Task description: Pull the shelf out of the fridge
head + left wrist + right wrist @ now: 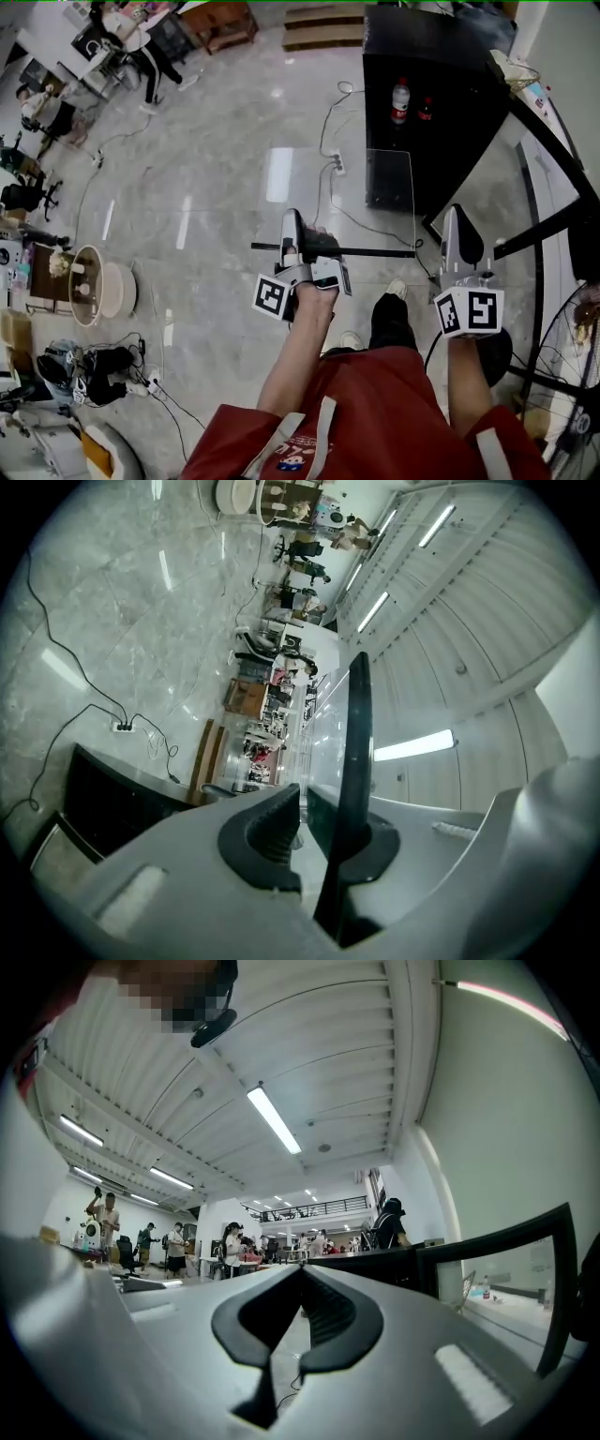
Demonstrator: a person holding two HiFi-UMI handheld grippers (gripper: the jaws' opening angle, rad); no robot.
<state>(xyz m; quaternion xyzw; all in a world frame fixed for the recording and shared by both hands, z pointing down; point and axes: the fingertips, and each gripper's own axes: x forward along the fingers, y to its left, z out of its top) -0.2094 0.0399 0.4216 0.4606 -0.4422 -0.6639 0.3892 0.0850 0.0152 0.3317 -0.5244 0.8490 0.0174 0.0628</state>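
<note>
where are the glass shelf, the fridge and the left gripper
glass shelf [375, 251]: head view, on its black front rail
fridge [422, 37]: head view, on its black top
left gripper [292, 221]: head view, midway between its fingertips

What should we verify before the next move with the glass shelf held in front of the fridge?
1. The glass shelf clear of the fridge: ok, it hangs outside the opening.
2. Hold of the left gripper: ok, shut on the shelf's black edge strip.
3. The right gripper free: ok, shut and empty.
4. Shelf supported on both sides: not ok, one gripper carries it.
5. The bottles upright in the fridge: ok.
</note>
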